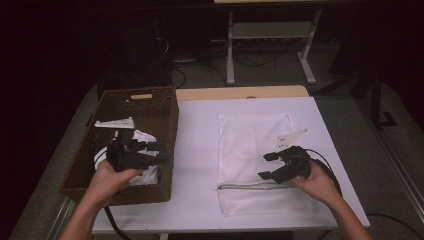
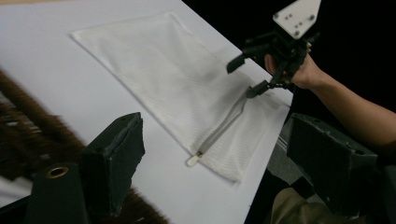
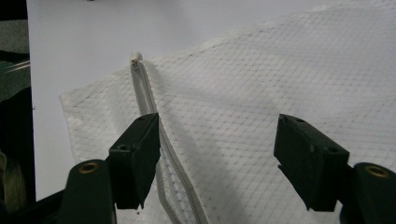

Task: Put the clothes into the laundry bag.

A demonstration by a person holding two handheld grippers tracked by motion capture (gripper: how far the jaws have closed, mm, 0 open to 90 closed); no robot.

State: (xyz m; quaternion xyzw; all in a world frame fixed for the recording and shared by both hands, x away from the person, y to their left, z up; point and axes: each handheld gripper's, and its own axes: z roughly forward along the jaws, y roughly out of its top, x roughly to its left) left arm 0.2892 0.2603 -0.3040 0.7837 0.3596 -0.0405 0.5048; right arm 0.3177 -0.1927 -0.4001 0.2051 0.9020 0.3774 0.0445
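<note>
We hold the right hand-held gripper (image 3: 212,163) open over the mesh bag (image 1: 252,145), which lies flat right of the basket (image 1: 170,120). We should pinch beside the zipper (image 3: 149,107) and lift while the left hand-held gripper (image 1: 162,155), open and empty, hangs above the basket's white clothes (image 1: 145,137).

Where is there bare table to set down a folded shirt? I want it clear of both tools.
Best is the white strip between the wicker basket and the mesh laundry bag. The table's near edge is bare too. The basket holds white cloth and the left tool; the right tool hovers over the bag.
</note>
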